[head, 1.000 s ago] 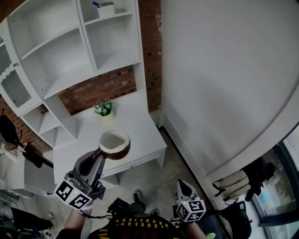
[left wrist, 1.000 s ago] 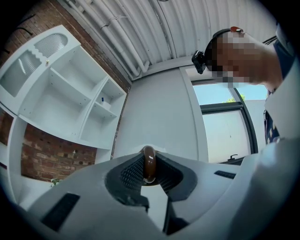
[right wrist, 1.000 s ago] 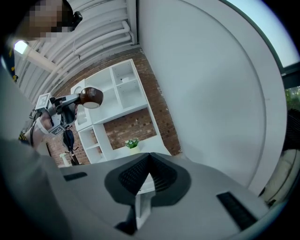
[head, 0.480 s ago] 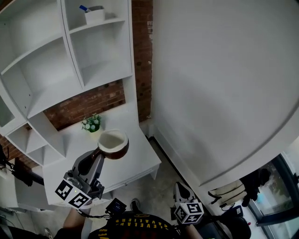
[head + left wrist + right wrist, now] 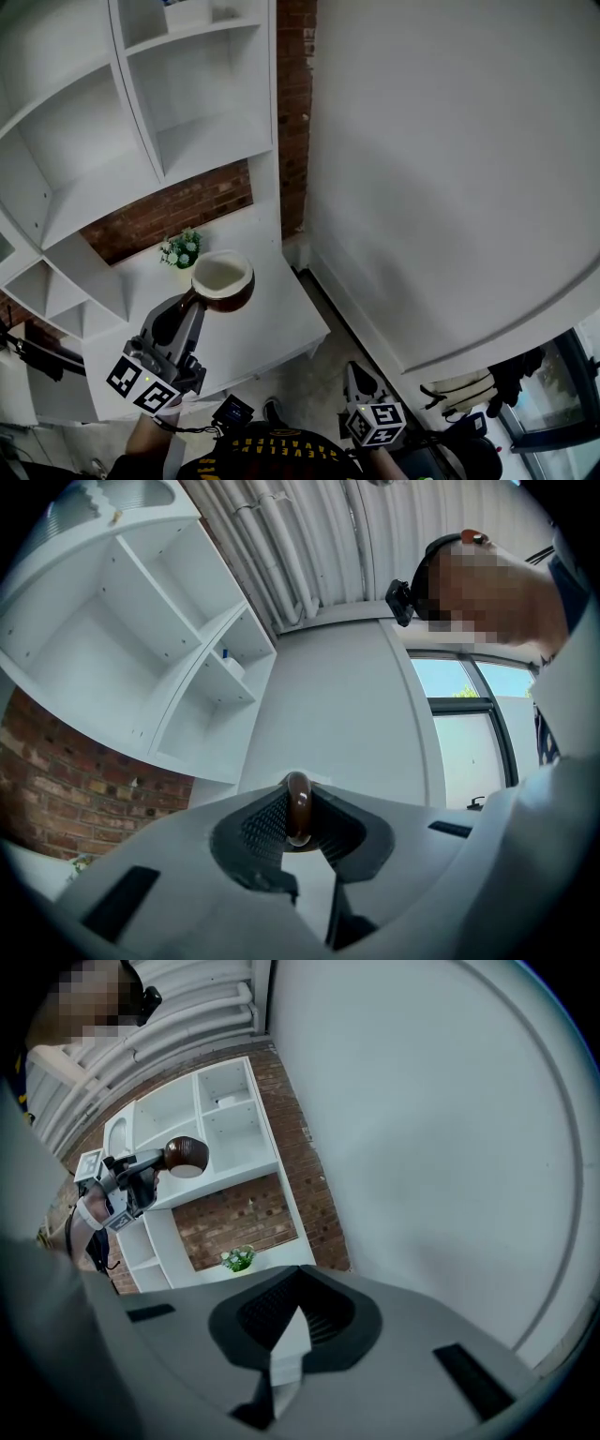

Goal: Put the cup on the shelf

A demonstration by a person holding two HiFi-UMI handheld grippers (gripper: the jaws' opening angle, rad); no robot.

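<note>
A brown cup (image 5: 223,280) with a white inside hangs in the air over the white desk (image 5: 281,314), in front of the white shelf unit (image 5: 202,141). My left gripper (image 5: 194,300) is shut on its brown rim (image 5: 298,806), which shows pinched between the dark pads in the left gripper view. The right gripper view shows the cup (image 5: 186,1156) and the left gripper (image 5: 155,1164) level with the lower shelf compartments. My right gripper (image 5: 359,380) hangs low by my body, its jaws (image 5: 298,1309) together with nothing between them.
A small potted plant (image 5: 180,249) stands on the desk against the brick wall (image 5: 178,208). A small white box sits in an upper compartment (image 5: 192,11). A large white wall (image 5: 450,159) fills the right side. Other compartments look bare.
The cup has risen with the left gripper and now sits closer to the plant and shelf in the head view. The right gripper has stayed low.
</note>
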